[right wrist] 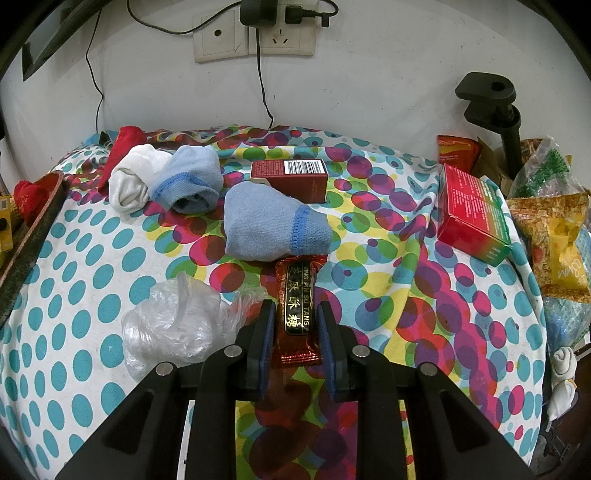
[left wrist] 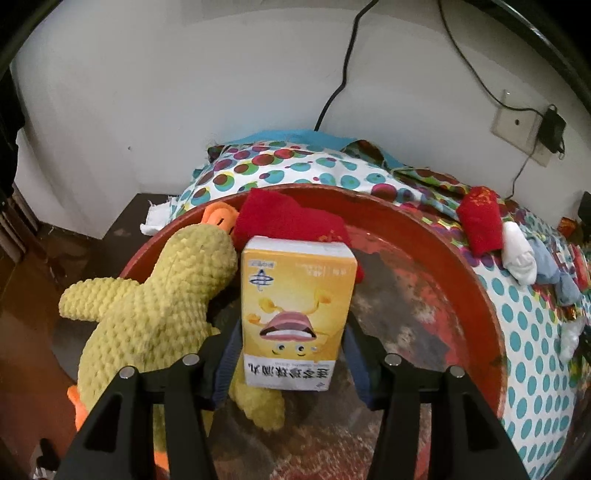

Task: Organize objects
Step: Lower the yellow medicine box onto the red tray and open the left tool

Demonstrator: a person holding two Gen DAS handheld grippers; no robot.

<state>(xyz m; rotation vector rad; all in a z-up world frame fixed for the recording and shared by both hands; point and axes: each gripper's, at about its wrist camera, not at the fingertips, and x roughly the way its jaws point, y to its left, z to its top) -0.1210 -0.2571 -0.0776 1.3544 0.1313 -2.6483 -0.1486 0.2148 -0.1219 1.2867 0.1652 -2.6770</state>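
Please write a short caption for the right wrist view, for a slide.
Right gripper shut on a red candy bar above the dotted cloth, near blue socks.

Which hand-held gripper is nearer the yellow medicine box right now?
Left. The left hand-held gripper has the yellow medicine box between its fingers, over the red tray. The right hand-held gripper is over the dotted cloth, shut on a candy bar.

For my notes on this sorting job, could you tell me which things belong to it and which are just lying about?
Job:
yellow box, left gripper
candy bar, right gripper
red tray

Lying about:
charger
wall socket
black clamp
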